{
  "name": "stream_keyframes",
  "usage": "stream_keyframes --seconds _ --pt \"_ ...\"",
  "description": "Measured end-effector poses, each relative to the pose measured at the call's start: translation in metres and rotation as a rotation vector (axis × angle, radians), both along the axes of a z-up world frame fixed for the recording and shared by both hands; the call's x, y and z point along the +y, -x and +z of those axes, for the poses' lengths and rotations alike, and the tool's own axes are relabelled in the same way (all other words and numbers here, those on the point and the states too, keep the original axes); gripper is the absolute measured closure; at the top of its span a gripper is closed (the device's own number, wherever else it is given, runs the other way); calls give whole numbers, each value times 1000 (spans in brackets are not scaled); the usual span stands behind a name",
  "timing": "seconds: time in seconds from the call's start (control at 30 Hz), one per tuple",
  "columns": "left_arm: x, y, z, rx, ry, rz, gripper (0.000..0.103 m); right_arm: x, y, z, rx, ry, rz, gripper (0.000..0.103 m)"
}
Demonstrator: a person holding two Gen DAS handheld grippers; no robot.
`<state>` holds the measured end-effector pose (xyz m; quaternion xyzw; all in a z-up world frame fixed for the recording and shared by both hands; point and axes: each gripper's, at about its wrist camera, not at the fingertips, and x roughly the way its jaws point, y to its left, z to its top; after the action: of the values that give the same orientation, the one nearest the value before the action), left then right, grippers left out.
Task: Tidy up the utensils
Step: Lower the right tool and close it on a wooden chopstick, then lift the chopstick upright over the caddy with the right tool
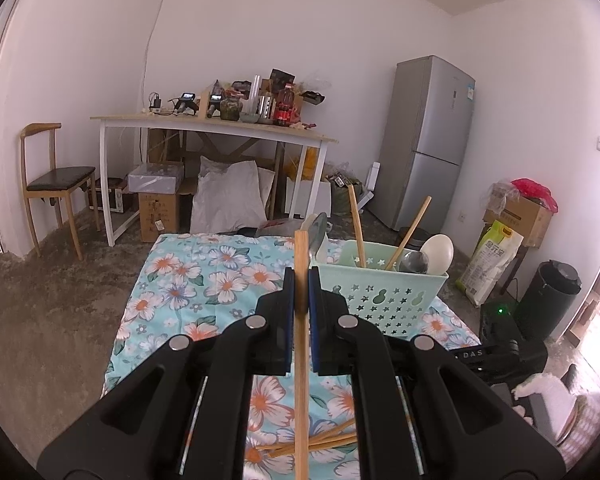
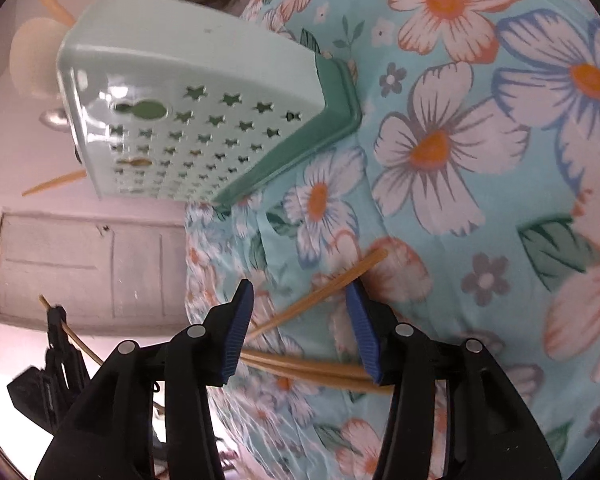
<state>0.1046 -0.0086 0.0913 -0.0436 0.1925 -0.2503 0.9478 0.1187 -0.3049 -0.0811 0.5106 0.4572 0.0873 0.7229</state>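
Observation:
My left gripper (image 1: 301,280) is shut on a wooden chopstick (image 1: 301,248), which stands upright above the floral cloth (image 1: 188,280). Just right of it stands a mint basket (image 1: 380,292) holding two chopsticks (image 1: 357,228), a white spoon (image 1: 438,252) and a metal spoon (image 1: 414,262). My right gripper (image 2: 300,292) is open low over the cloth (image 2: 480,160), one loose chopstick (image 2: 320,296) lying between its blue pads (image 2: 240,332) untouched. Further chopsticks (image 2: 308,368) lie under its fingers. The basket (image 2: 204,64) sits beyond it.
Loose chopsticks (image 1: 328,440) lie on the cloth near the front edge. Behind the table are a white desk (image 1: 212,128) piled with items, a chair (image 1: 56,176), boxes, a fridge (image 1: 428,140) and a black bin (image 1: 548,296). The left gripper (image 2: 56,344) shows at the right view's left edge.

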Motion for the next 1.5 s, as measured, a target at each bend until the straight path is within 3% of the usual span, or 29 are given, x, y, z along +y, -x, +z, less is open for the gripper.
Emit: stream_keyframes --seconds 0.1,0.17,0.27,0.6,0.73,1.07,1.27,1.5 --pt "-2 2 -2 1 -2 0 97 -4 2 -3 -13 -6 -54 62" --pt "0 0 -1 2 1 0 97 -5 3 -7 -12 -8 -94 77" --pt "-2 1 -2 3 1 -2 97 -11 7 -17 -8 -45 -157 90" --pt "-4 2 -4 5 -3 -7 97 -22 20 -14 -112 -111 -195 94" --pt "-8 5 -6 3 -5 -17 97 -25 33 14 -214 -6 -200 94" --pt "-24 20 -1 -5 -9 -33 97 -23 78 118 -512 417 -198 96" --pt "-30 22 12 -24 -13 -45 97 -13 88 141 -589 516 -187 97" --pt "-34 26 26 -44 -4 -59 97 -14 95 149 -622 528 -197 97"
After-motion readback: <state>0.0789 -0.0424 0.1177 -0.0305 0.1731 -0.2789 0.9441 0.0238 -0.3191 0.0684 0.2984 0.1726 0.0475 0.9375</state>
